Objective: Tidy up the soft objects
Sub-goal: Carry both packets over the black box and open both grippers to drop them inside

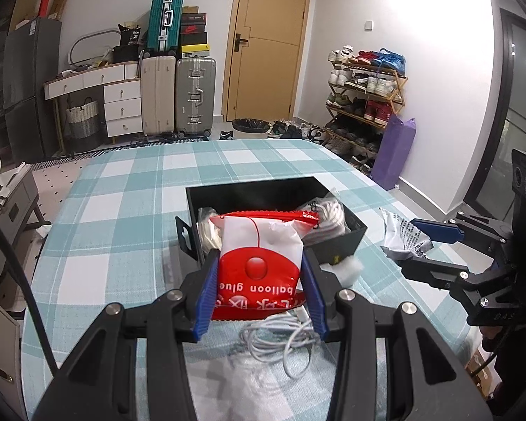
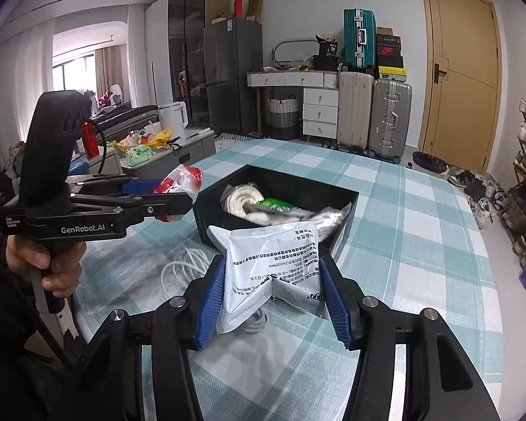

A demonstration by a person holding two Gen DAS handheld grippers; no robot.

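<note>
My left gripper (image 1: 259, 277) is shut on a red and white "balloon glue" packet (image 1: 259, 252), held just in front of the black box (image 1: 336, 242). My right gripper (image 2: 273, 287) is shut on a silver-white printed packet (image 2: 270, 263), held near the box's front corner (image 2: 340, 235). The box holds white rope bundles (image 2: 242, 196), a green packet (image 2: 275, 205) and other bagged soft items. A coiled white cable (image 1: 284, 343) lies on the checked cloth under the left gripper. Each gripper shows in the other's view: the right one (image 1: 420, 245) and the left one (image 2: 168, 193).
A white cotton-like tuft (image 1: 349, 268) lies by the box's near corner. The table has a teal and white checked cloth (image 2: 403, 245). Suitcases, drawers, a door and a shoe rack stand beyond the far edge. A cluttered side table (image 2: 150, 147) is at the left.
</note>
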